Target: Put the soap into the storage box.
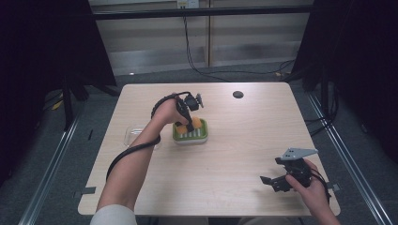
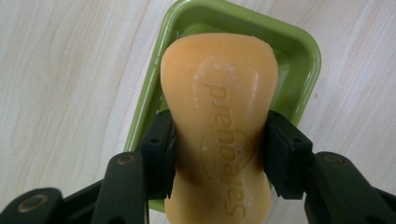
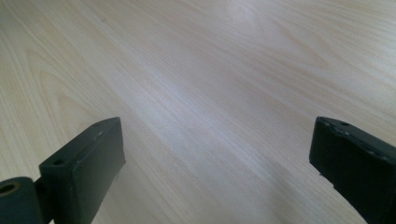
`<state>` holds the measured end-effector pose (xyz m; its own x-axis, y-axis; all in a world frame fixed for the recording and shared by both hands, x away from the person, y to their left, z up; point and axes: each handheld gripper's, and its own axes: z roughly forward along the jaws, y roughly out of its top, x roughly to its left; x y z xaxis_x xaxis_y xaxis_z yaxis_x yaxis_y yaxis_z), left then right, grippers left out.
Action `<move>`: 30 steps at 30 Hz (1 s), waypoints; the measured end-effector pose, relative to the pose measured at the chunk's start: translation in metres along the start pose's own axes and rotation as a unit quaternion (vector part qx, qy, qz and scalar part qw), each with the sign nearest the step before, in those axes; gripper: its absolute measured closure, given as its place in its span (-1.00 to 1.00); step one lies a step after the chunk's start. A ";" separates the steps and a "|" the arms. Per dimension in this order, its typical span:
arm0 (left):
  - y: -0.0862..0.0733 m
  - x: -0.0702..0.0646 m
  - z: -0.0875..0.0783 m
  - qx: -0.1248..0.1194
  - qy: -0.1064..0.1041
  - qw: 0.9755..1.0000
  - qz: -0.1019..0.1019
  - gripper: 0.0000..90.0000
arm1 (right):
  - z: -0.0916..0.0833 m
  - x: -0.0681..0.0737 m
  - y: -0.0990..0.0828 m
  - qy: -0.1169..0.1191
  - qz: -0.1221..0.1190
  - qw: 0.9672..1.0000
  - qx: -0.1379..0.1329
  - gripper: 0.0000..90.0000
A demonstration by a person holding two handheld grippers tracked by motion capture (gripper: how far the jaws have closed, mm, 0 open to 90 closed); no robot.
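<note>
Left edge of the light wood-grain table (image 1: 234,154): a clear plastic lid or tray (image 1: 133,135) lies flat, partly hidden under the left forearm; exact shape hard to tell.

Just right of it, the left gripper (image 1: 187,123) reaches in over the green rectangular plastic soap dish (image 1: 190,136), near table centre. Its jaws are clenched on the orange waisted soap bar (image 1: 192,124). In the left gripper view the two black pads pinch the bar (image 2: 219,135) at its narrow waist, one pad on each long side, embossed lettering facing the camera. The bar's far end sits over the dish (image 2: 303,60), inside the rim outline; can't tell whether the bar touches the dish floor or hangs just above it. In the high view the white ribbed insert shows at the dish's near edge, the bar toward the far side.

Farther back, right of the dish: a small dark round disc (image 1: 238,94) on the table, well apart from everything.

Right near corner: the right gripper (image 1: 274,183), grey three-cornered plate on top, held low over bare table. Well apart from the dish. Right gripper view: jaws released, spread wide, nothing but wood grain (image 3: 210,93) between them.
</note>
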<state>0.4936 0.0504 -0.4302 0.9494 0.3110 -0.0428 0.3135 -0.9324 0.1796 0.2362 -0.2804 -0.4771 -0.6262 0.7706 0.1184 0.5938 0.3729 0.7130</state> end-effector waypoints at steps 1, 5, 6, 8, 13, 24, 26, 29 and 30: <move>0.000 0.000 0.001 -0.001 0.001 1.000 0.001 0.11 | 0.000 0.000 0.000 0.000 0.000 1.000 0.000 -0.93; 0.001 0.001 0.003 -0.004 0.003 1.000 0.004 0.11 | -0.001 -0.001 0.000 0.000 -0.002 1.000 -0.002 -0.93; 0.001 0.001 0.003 -0.003 0.000 1.000 0.002 0.11 | -0.001 -0.001 0.000 -0.001 -0.002 1.000 -0.001 -0.93; 0.001 0.002 0.004 0.002 -0.001 1.000 0.007 0.11 | 0.000 -0.001 0.000 -0.001 -0.002 1.000 -0.001 -0.93; 0.000 0.000 0.008 -0.002 0.001 1.000 0.001 0.11 | 0.000 -0.001 -0.001 -0.001 -0.001 1.000 -0.001 -0.93; 0.000 0.002 0.015 -0.003 -0.003 1.000 -0.002 0.11 | 0.000 -0.001 -0.001 0.000 -0.002 1.000 0.001 -0.93; 0.000 0.002 0.016 -0.003 -0.006 1.000 -0.007 0.11 | 0.000 -0.001 -0.001 0.000 -0.001 1.000 0.001 -0.93; 0.000 0.003 0.017 -0.001 -0.009 1.000 -0.008 0.11 | 0.000 -0.001 -0.001 -0.001 -0.001 1.000 0.000 -0.93; 0.000 0.003 0.018 -0.003 -0.010 1.000 -0.012 0.11 | 0.000 -0.001 -0.001 -0.001 -0.001 1.000 0.001 -0.93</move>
<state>0.4962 0.0481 -0.4482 0.9415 0.3302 -0.0674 0.3370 -0.9234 0.1839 0.2359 -0.2815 -0.4780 -0.6262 0.7708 0.1168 0.5945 0.3753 0.7112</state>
